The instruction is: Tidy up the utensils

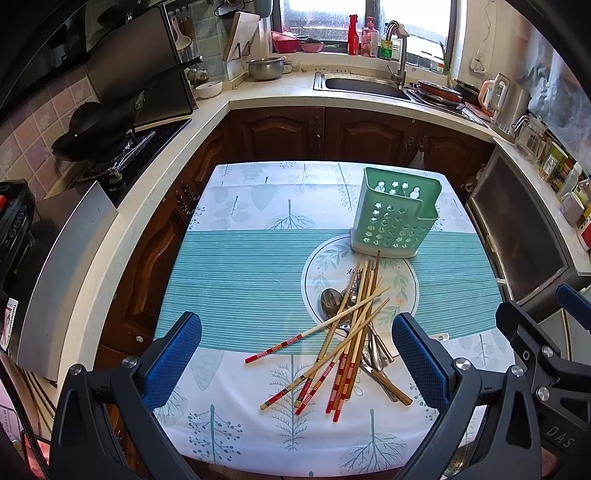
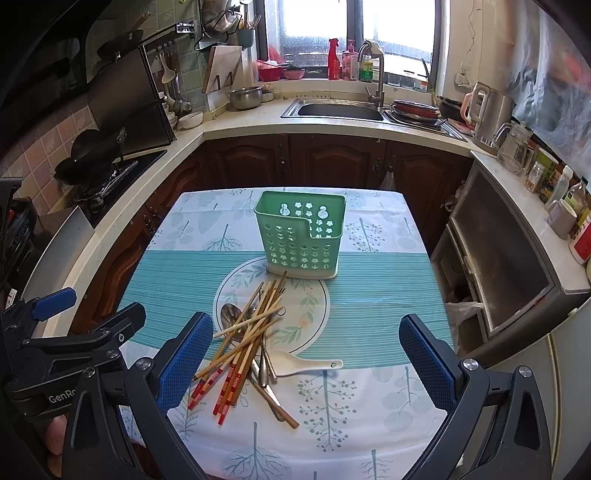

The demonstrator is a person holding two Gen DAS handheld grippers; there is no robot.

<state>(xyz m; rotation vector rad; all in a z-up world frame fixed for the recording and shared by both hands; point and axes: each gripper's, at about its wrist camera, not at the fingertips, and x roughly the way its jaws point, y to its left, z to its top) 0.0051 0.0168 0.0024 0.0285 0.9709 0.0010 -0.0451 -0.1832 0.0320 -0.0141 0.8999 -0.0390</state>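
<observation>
Left wrist view: the left gripper [image 1: 297,363] hangs wide open, empty, the chopsticks [image 1: 347,332] piled between its pads on the tablecloth [image 1: 236,280], long axes running near-to-far, red ends nearest; beyond stands the green holder [image 1: 393,214]. The right gripper [image 2: 306,363] gapes wide too, the pile just inside its left pad.

Daylight streaming through window [image 2: 354,33]; pale counter [image 2: 236,122] wrapping dark wooden cabinets [image 2: 332,162]; steel sink [image 2: 340,109] sitting under window; pink tiles [image 1: 26,136] lining left wall

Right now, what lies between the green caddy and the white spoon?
In the right wrist view, only bare tablecloth with its printed wreath separates the green caddy from the white spoon; the chopsticks lie beside it.
</observation>
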